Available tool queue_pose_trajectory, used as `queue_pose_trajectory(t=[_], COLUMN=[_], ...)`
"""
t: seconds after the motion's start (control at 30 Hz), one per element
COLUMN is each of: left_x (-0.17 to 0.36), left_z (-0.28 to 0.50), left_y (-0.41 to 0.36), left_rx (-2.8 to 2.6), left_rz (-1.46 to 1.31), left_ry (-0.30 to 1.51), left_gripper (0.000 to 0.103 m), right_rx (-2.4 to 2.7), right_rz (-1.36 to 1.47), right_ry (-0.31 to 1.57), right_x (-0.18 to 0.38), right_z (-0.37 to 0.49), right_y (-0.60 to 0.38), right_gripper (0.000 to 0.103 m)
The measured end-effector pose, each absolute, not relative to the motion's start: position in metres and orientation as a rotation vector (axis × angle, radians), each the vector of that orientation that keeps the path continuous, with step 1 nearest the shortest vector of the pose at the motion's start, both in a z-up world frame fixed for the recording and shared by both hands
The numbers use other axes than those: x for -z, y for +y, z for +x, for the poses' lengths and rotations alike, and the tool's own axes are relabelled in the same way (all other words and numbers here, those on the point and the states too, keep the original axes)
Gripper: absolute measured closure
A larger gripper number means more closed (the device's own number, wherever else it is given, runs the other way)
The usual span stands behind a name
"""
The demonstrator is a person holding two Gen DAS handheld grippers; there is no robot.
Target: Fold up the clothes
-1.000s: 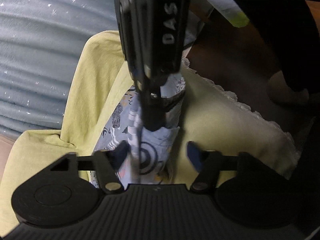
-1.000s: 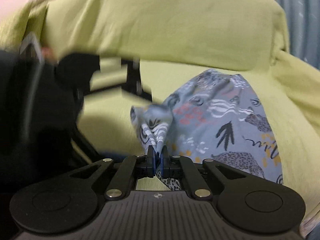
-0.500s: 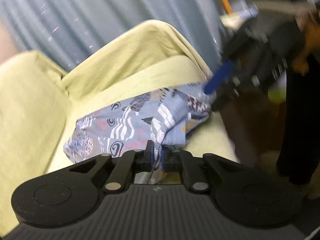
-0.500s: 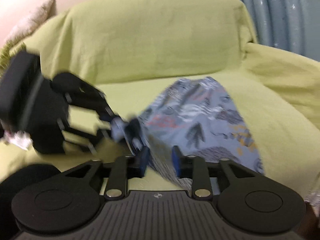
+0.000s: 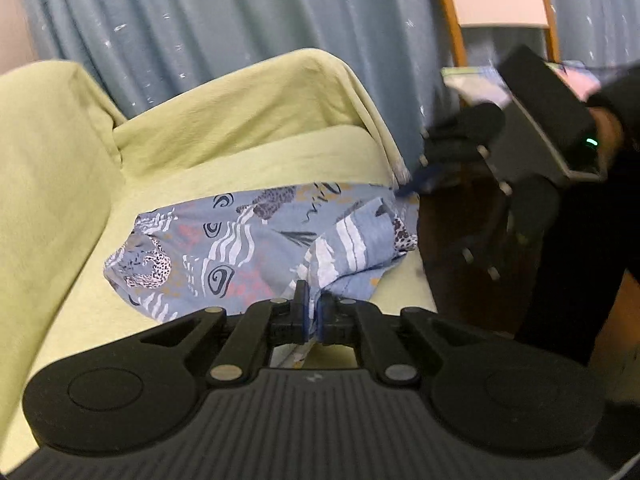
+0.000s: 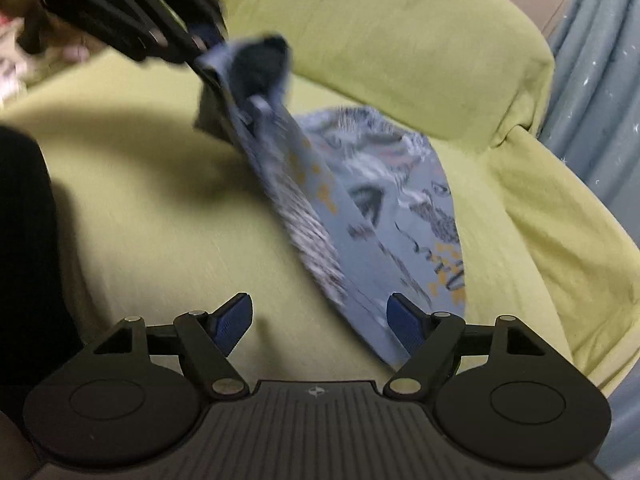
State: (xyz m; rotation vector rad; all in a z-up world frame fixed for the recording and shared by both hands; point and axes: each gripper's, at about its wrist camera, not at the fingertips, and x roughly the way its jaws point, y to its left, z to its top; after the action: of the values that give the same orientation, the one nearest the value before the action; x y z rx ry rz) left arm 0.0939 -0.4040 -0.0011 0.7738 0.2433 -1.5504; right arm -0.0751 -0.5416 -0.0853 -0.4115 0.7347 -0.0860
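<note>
Blue patterned garment (image 5: 248, 240) edge pinched in left tongs (image 5: 311, 312) over sofa (image 6: 160, 220); right tongs (image 6: 320, 324) spread, empty

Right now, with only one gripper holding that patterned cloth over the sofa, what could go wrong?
1. Only the left gripper pinches the patterned cloth, and by a small bunched corner; a tug might slip it free.
2. The right gripper is open and empty, so the lifted edge has no second hold and may sag into a crooked fold.
3. The far part of the cloth lies on the soft green sofa cover; dragging it could rumple both.
</note>
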Motion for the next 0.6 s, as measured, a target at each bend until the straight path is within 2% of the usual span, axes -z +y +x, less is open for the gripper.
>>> queue_pose_trajectory(t=[0.1,0.17,0.3,0.4,0.43,0.47,0.53,0.6], left_x=[0.001,0.0,-0.008,-0.015,-0.016,-0.016,-0.013,-0.01], left_z=[0.102,0.108,0.117,0.12,0.122,0.123,0.123,0.115], left_y=[-0.405,-0.408,-0.418,-0.42,-0.419,-0.418,-0.417,-0.411], left_rx=[1.562,1.567,1.574,1.553,1.543,1.535,1.526,1.539], left_rz=[0.677,0.596,0.497,0.514,0.526,0.54,0.575,0.608], left_ry=[0.297,0.337,0.369,0.353,0.351,0.349,0.349,0.348], left_gripper=[0.101,0.101,0.101,0.101,0.101,0.101,0.101,0.101], right_rx=[0.107,0.116,0.077,0.134,0.151,0.168,0.207,0.23], right_rz=[-0.421,-0.412,-0.412,-0.545,-0.59,-0.636,-0.709,-0.722], right_ry=[0.74,0.731,0.632,0.616,0.625,0.636,0.672,0.698], right_x=[0.097,0.103,0.1,0.104,0.106,0.109,0.118,0.121], right_z=[-0.074,-0.074,-0.072,-0.063,-0.061,-0.058,-0.058,-0.059], right_y=[-0.555,-0.564,-0.56,-0.554,-0.555,-0.556,-0.566,-0.578], right_gripper=[0.028,0.035,0.041,0.059,0.074,0.084,0.084,0.093])
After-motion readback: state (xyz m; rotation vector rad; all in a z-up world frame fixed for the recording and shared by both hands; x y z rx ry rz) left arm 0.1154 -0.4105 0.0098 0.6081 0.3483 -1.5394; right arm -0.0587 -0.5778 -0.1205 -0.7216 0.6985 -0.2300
